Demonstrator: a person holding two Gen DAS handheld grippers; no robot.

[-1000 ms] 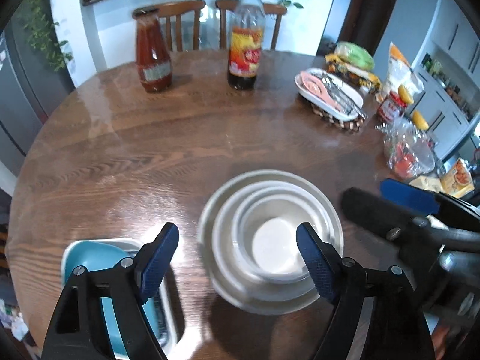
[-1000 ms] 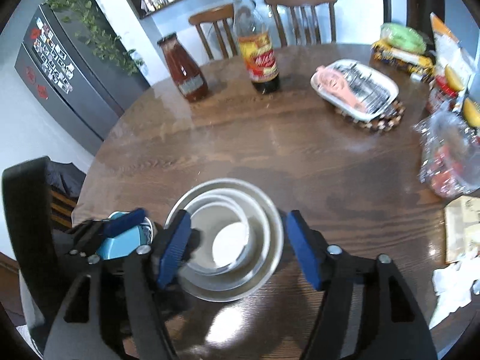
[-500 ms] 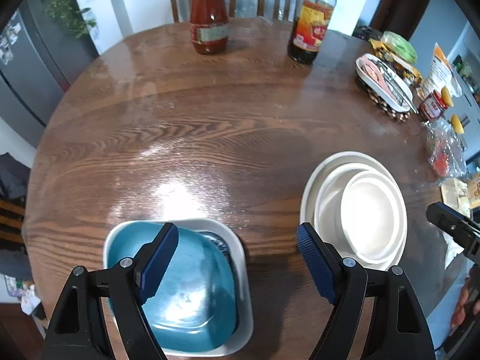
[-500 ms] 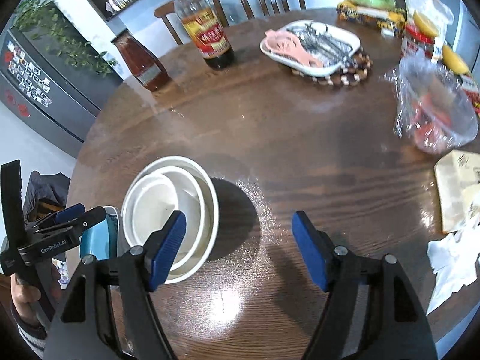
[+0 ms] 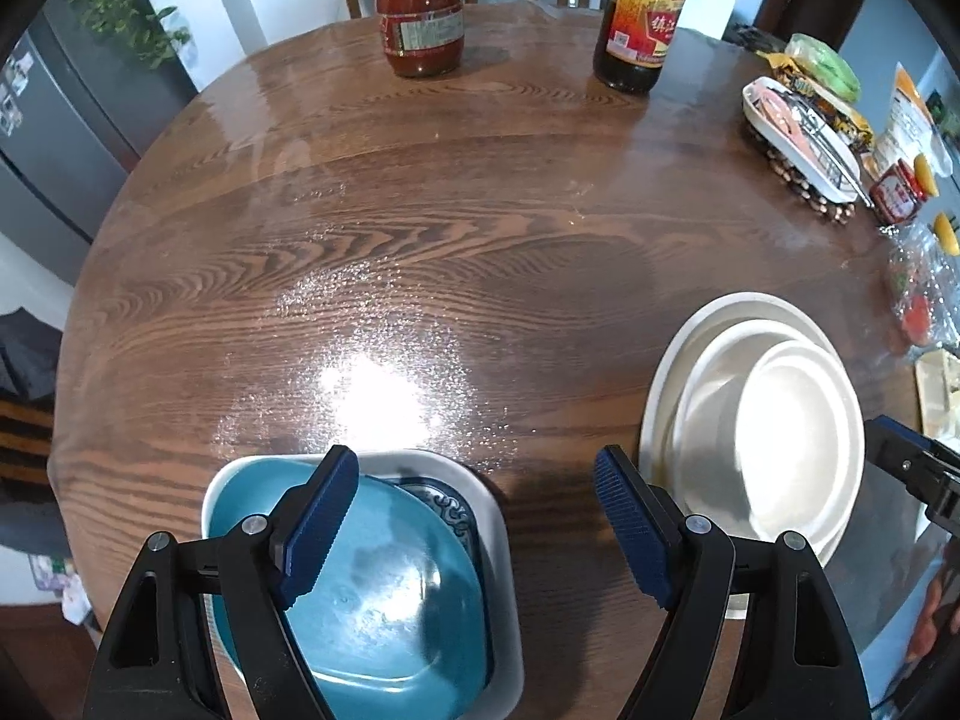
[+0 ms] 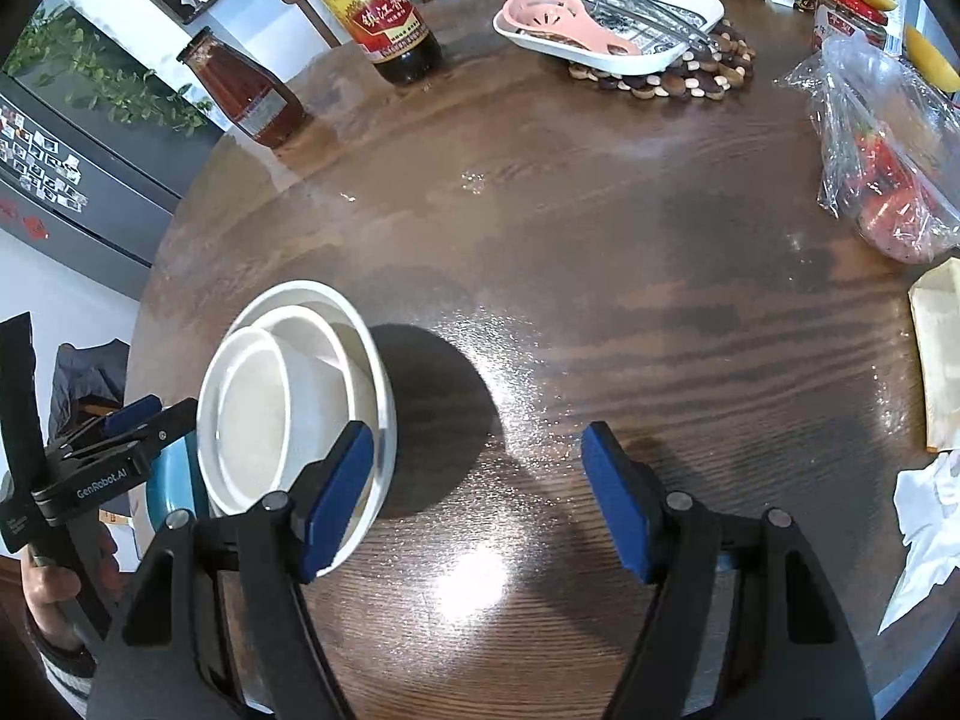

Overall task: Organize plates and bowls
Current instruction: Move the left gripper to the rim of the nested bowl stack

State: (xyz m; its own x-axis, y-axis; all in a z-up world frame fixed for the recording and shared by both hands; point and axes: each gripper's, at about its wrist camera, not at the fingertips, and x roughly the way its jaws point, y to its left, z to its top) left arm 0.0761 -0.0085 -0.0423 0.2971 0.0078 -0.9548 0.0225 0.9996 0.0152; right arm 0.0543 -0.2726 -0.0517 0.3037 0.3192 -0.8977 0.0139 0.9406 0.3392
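Three white bowls (image 5: 780, 420) sit stacked near the table (image 5: 420, 210) edge, beside a blue dish (image 5: 384, 588) in a white tray (image 5: 504, 540). The left hand-held gripper (image 5: 474, 519) is spread wide over the blue dish, holding nothing. The right hand-held gripper (image 6: 474, 495) is wide too, empty, just beside the bowls. Two bottles (image 5: 420, 18) stand far back by chairs.

teal plate (image 5: 384, 594) on a white square dish (image 5: 501, 540); white bowls (image 5: 774, 420); dark brown wood-grain table (image 5: 420, 240).
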